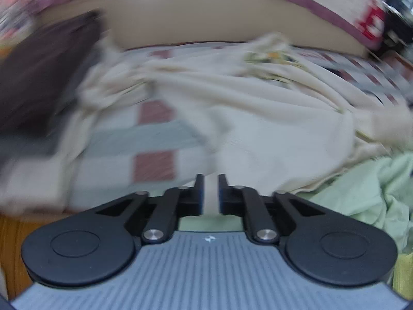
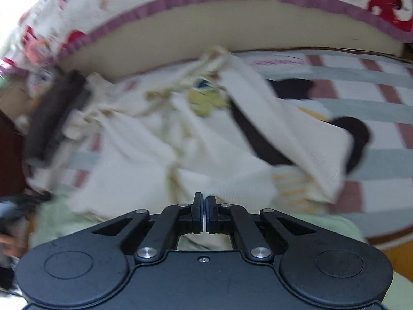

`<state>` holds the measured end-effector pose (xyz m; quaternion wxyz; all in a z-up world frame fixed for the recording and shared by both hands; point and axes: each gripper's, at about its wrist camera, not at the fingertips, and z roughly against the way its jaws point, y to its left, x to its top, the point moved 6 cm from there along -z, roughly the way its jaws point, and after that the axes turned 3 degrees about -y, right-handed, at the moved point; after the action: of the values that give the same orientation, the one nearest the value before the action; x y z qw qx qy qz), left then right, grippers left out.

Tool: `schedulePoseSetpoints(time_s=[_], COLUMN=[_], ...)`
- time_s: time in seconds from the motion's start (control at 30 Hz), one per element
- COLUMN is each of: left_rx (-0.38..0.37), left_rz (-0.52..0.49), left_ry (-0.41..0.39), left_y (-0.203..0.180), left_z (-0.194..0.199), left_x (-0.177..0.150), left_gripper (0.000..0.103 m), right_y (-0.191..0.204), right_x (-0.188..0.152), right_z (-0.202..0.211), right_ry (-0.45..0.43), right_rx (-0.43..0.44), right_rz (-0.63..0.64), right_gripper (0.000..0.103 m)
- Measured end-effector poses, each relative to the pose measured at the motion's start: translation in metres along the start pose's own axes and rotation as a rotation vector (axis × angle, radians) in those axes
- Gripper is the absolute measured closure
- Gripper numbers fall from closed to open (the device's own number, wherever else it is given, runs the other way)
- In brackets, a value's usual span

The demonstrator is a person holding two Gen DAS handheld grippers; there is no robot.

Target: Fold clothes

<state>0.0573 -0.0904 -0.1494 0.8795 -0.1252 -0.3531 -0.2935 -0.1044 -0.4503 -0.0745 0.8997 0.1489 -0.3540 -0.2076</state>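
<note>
Across the right wrist view only: black figure print and yellow motif on cream garment [image 2: 206, 139], frame centre, spread over striped bedsheet [image 2: 361, 118]. Right gripper [image 2: 205, 201] clenched, a thin edge of cream fabric apparently pinched. Left wrist view: left gripper [image 1: 211, 183] released, nothing between jaws, cream cloth just beyond. Lower right: crumpled green garment [image 1: 361, 193]. Upper frame: foam mattress edge [image 1: 206, 18], purple piping. Heavy blur throughout.
</note>
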Motion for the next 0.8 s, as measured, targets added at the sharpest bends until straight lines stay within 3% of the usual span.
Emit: schedulePoseSetpoints(time_s=[0.03,0.17,0.2,0.27,0.37,0.4,0.43,0.47,0.53,0.67,0.8], left_rx=[-0.014,-0.044,-0.05,-0.033,0.017,0.025,0.033,0.041,0.031,-0.005,-0.026], left_rz=[-0.031,-0.147,-0.178,-0.238,-0.301,-0.302,-0.295,-0.288,-0.252,-0.179,-0.165], left_ry=[0.003,0.006,0.006,0.026,0.067,0.077,0.087,0.096,0.112,0.139,0.156], left_y=[-0.011,-0.05,-0.057,-0.066,-0.067,-0.063,-0.058,-0.054,-0.044,-0.028,-0.028], left_z=[-0.008,-0.028,-0.031,-0.039,-0.046,-0.047,-0.048,-0.048,-0.047,-0.049,-0.055], left_x=[0.003,0.005,0.004,0.0,-0.008,-0.01,-0.012,-0.014,-0.016,-0.017,-0.019], left_gripper=[0.069,0.064,0.057,0.052,0.05,0.048,0.047,0.047,0.047,0.049,0.055], right_y=[0.006,0.024,0.026,0.031,0.037,0.039,0.04,0.039,0.036,0.021,0.003], right_x=[0.004,0.01,0.011,0.011,0.002,-0.002,-0.004,-0.007,-0.013,-0.025,-0.039], right_z=[-0.002,-0.022,-0.029,-0.045,-0.069,-0.07,-0.067,-0.061,-0.046,-0.027,-0.028], right_ry=[-0.009,-0.024,-0.031,-0.029,0.079,0.096,0.092,0.083,0.064,0.053,0.095], right_rx=[0.055,0.367,0.404,0.352,0.115,0.074,0.073,0.087,0.09,-0.007,-0.081], right_rz=[-0.027,-0.274,-0.309,-0.27,-0.052,0.017,0.057,0.078,0.135,0.321,0.416], right_gripper=[0.1,0.1,0.1,0.094,0.086,0.085,0.08,0.066,0.055,0.055,0.055])
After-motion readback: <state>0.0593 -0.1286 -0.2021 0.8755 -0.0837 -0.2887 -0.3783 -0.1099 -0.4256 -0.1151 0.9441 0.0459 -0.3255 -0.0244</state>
